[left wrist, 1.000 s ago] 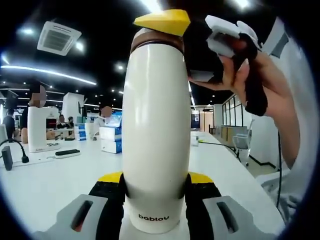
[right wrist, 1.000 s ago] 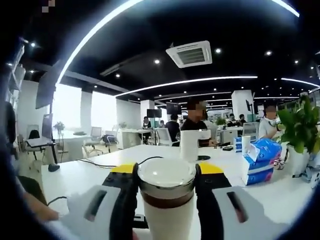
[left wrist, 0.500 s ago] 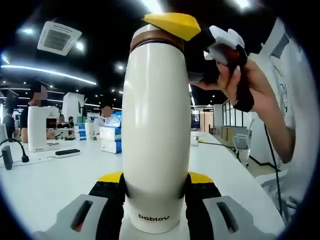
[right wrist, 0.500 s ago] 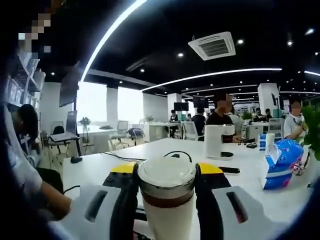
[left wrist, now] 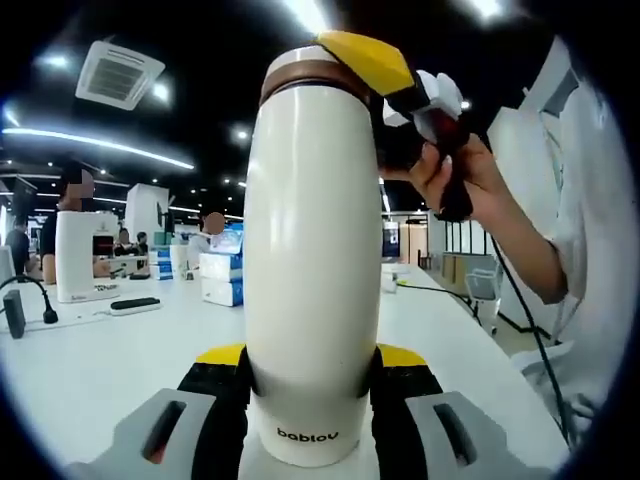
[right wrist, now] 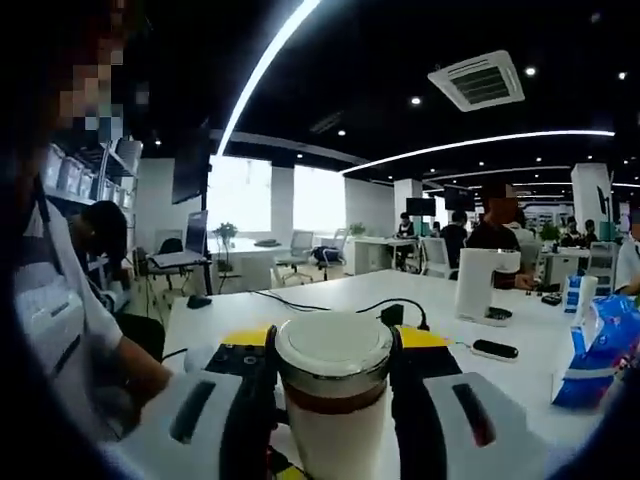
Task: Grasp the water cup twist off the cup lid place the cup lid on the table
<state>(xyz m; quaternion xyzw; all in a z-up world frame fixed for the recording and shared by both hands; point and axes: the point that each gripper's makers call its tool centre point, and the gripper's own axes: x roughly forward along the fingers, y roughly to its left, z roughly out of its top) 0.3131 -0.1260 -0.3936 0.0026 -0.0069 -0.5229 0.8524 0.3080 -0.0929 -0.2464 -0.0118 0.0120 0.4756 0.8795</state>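
Between the left gripper (left wrist: 312,375) jaws, water cup (left wrist: 312,260) clamped, right gripper (right wrist: 333,365) gripping cup lid (right wrist: 333,352)

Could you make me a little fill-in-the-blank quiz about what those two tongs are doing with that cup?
1. The left tongs grip the white water cup near its ____.
2. The right tongs are shut on the cup's ____.
3. The word printed low on the cup is ____.

Missing words: base; lid; bablov
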